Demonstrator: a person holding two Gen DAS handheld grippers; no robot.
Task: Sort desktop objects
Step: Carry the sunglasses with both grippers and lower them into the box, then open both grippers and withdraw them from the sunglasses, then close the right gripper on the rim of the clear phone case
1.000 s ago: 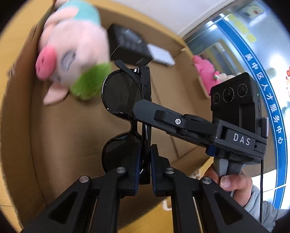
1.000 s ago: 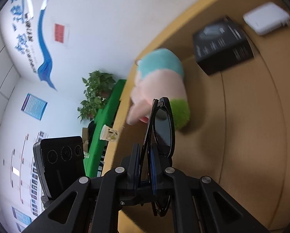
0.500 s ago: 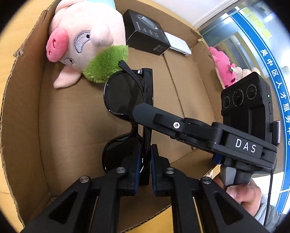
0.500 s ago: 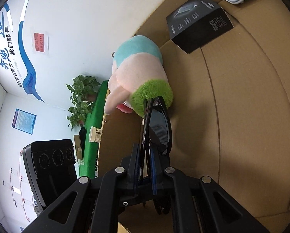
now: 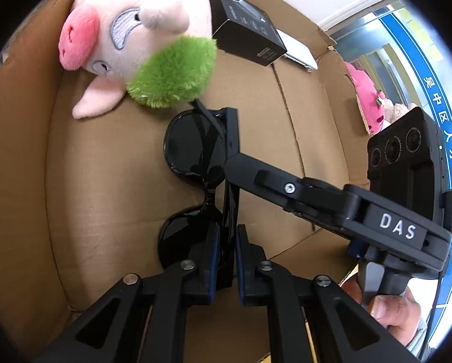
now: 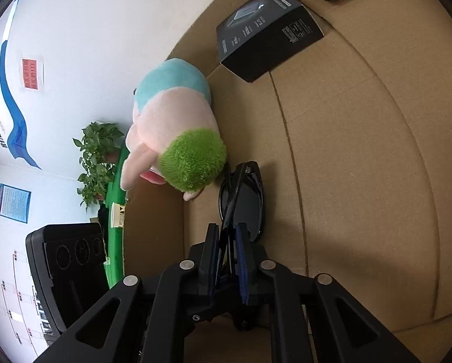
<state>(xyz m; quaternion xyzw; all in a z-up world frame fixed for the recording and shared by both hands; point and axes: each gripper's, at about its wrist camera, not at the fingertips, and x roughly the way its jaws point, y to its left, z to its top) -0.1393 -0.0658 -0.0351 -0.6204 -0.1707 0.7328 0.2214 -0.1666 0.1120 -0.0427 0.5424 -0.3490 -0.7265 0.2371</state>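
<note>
Folded black sunglasses [image 5: 192,151] lie low inside a cardboard box [image 5: 105,181], just below the green end of a plush pig [image 5: 129,30]. My left gripper [image 5: 226,242] is shut on one end of the frame. From the right, the other gripper's finger [image 5: 235,163] reaches the frame's middle. In the right wrist view the right gripper [image 6: 227,236] has the sunglasses [image 6: 244,205] between its pads, and its jaws are starting to open. The pig [image 6: 171,112] lies close ahead of the lenses.
A black carton [image 5: 247,39] and a flat white device [image 5: 298,51] lie at the far end of the box. A pink plush [image 5: 368,103] sits outside the box wall. A person's hand [image 5: 389,311] grips the right handle. Bare box floor [image 6: 362,151] spreads to the right.
Both grippers sank with the sunglasses deeper into the box, closer to the pig's green end. The right pads look slightly wider apart than before.
</note>
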